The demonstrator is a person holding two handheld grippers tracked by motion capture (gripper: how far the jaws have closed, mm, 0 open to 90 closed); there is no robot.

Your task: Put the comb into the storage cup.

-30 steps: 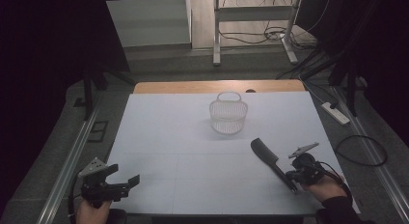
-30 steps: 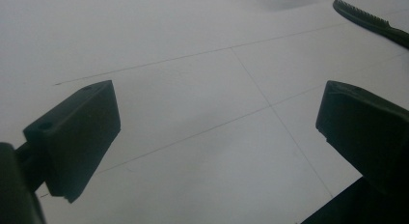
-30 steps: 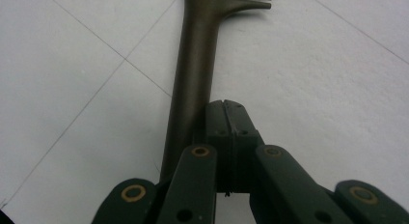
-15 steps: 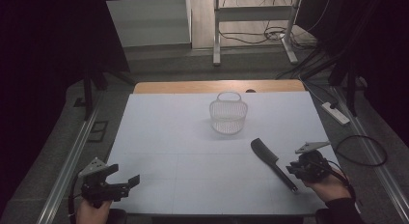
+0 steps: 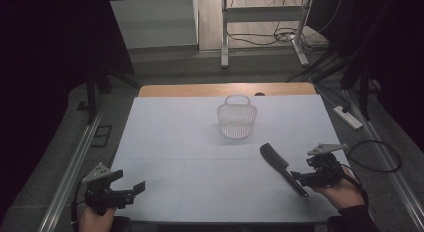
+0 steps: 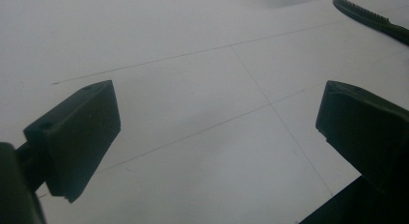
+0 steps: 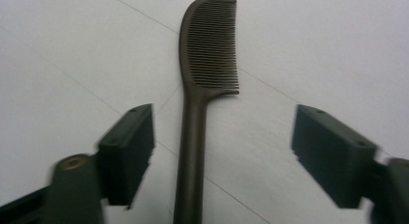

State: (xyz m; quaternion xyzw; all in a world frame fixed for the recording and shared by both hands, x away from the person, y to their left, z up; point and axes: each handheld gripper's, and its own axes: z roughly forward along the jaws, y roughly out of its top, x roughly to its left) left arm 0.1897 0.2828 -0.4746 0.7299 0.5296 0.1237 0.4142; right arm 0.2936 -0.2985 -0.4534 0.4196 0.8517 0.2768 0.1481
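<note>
1. High view: a dark comb lies flat on the white table, near its right front corner, with a wire basket standing farther back. The right gripper sits at the handle end; the left gripper rests at the front left, well apart.
2. Left gripper view: its jaws are spread over bare table, nothing between them.
3. Right gripper view: the jaws have just been opening and stand wide; the comb's handle lies between them, untouched.

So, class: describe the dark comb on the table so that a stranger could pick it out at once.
Start at the white table and find the see-through mesh basket near its far middle. Nearer the person and to the right lies a dark plastic comb with a long handle, flat, between the right gripper's open jaws. It is the only slim dark thing there.
</note>
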